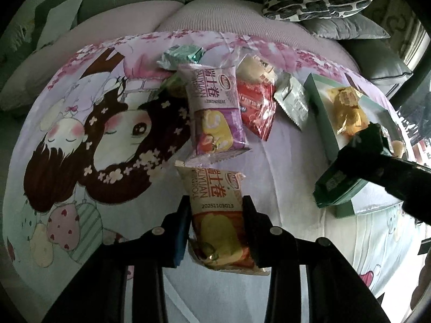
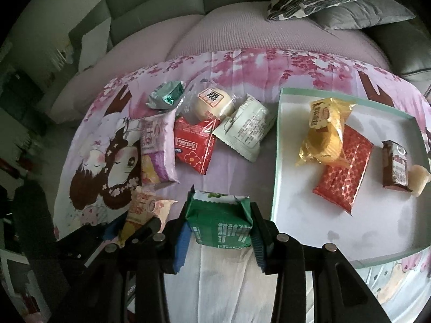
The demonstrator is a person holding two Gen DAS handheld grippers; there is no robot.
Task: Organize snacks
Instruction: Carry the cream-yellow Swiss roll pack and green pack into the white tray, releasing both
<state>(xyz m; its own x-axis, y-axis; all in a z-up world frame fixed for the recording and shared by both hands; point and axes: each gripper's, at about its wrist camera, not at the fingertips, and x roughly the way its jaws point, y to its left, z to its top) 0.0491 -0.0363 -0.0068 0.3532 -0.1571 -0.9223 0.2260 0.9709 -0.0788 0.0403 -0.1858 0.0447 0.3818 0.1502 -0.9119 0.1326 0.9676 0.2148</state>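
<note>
**Both grippers hold a snack, the box waits on the right**

The left gripper is closed on an orange Swiss-roll packet, the pads pressing its two long sides, so the packet hangs straight between the fingers. The right gripper is closed the same way on a green packet — it is held near the open box, which I think is the place for the sorted snacks. Inside the box lie already a yellow cake, a red packet and a small brown packet. On the cartoon bedsheet a purple roll packet, a red biscuit packet, a white packet, a round bun and a teal foil snack lie close together — probably not sorted yet.
</note>
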